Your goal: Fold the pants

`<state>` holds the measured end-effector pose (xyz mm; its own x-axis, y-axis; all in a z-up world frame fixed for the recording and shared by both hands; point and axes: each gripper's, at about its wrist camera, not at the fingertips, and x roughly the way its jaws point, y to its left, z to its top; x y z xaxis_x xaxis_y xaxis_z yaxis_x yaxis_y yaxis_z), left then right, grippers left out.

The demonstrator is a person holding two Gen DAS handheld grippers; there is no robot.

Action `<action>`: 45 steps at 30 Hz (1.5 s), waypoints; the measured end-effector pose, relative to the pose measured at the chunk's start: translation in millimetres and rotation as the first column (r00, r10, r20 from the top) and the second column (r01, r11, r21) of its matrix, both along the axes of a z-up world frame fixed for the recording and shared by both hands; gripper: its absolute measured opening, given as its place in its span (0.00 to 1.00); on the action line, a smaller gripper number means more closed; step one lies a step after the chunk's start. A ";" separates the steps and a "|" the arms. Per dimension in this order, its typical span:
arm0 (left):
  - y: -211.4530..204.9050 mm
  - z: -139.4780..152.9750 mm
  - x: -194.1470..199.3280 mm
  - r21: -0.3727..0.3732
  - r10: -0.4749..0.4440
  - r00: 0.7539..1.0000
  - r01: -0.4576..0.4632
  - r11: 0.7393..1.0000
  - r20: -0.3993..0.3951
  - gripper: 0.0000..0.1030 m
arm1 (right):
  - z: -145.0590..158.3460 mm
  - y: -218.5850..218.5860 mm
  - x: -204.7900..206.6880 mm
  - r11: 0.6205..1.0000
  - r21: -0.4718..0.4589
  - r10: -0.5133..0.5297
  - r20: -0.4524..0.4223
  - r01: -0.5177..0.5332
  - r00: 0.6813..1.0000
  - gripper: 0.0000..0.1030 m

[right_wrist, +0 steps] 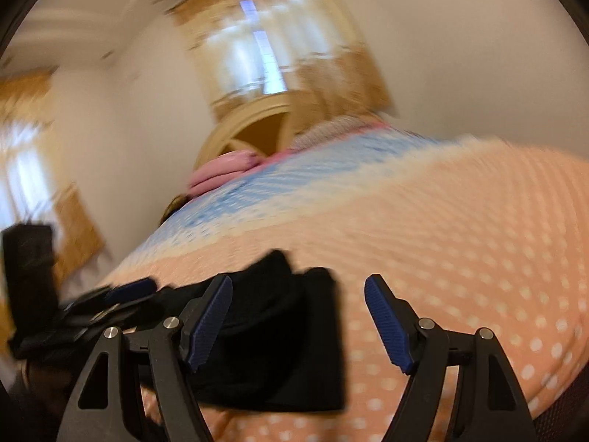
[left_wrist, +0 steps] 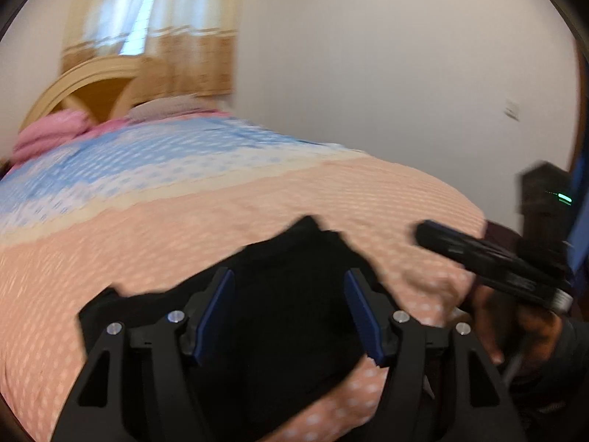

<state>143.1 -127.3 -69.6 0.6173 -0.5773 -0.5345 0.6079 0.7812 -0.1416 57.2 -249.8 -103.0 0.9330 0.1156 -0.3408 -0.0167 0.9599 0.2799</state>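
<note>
Black pants lie folded in a compact bundle on the near end of the bed; they also show in the right wrist view. My left gripper is open, its blue pads on either side of the bundle, holding nothing. My right gripper is open and empty above the bundle's right edge; it also shows at the right of the left wrist view. The left gripper shows at the left of the right wrist view. Both views are motion-blurred.
The bed has a peach polka-dot cover with a blue band farther up. Pink folded bedding and a wooden headboard are at the far end. A curtained window is behind. The bed's edge drops off at right.
</note>
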 end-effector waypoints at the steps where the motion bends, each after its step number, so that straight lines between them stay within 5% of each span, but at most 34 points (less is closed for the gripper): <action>1: 12.2 -4.2 6.0 -0.020 0.036 0.999 -0.036 0.999 -0.023 0.64 | 2.0 5.8 0.5 1.000 -0.016 0.020 0.006 -0.020 1.000 0.74; 7: 41.2 -27.7 27.3 -0.064 0.152 0.980 -0.161 0.985 -0.129 0.68 | -9.4 39.9 21.9 0.983 -0.132 0.121 -0.062 -0.128 0.991 0.73; 9: 39.5 -34.7 29.4 -0.063 0.160 0.975 -0.171 0.983 -0.152 0.68 | -17.5 41.7 28.3 0.981 -0.128 0.134 -0.108 -0.147 0.985 0.63; 15: 27.8 -41.6 28.3 -0.047 0.140 0.976 -0.150 0.988 -0.165 0.68 | -23.0 57.1 31.1 0.955 -0.255 0.117 -0.139 -0.149 0.983 0.55; 16: 25.4 -41.8 26.7 -0.041 0.137 0.977 -0.145 0.989 -0.162 0.68 | -27.9 58.1 35.6 0.951 -0.277 0.092 -0.174 -0.138 0.980 0.50; 18: 29.8 -40.8 23.6 -0.038 0.134 0.978 -0.141 0.989 -0.159 0.68 | -32.7 54.9 40.4 0.954 -0.269 0.073 -0.229 -0.135 0.971 0.20; 25: 52.3 -40.4 33.5 -0.064 0.190 0.968 -0.203 0.977 -0.165 0.72 | -34.2 15.8 20.9 0.984 -0.168 0.019 -0.276 -0.067 0.961 0.08; 31: 67.4 -58.6 41.1 -0.063 0.245 0.951 -0.261 0.963 -0.189 0.76 | -56.6 -5.8 13.8 0.997 -0.055 0.024 -0.352 -0.046 0.936 0.08; 41: 68.9 -65.1 41.9 -0.044 0.256 0.949 -0.268 0.962 -0.185 0.76 | -42.9 11.6 11.7 0.982 -0.170 0.016 -0.363 -0.083 0.932 0.10; 43: 65.7 -67.2 42.0 -0.032 0.255 0.949 -0.265 0.964 -0.183 0.76 | -28.2 16.3 12.1 0.977 -0.196 0.017 -0.318 -0.083 0.948 0.15; 45: 61.6 -67.6 40.9 -0.026 0.245 0.953 -0.253 0.967 -0.179 0.76 | -12.7 26.5 14.4 0.967 -0.240 0.017 -0.259 -0.082 0.966 0.50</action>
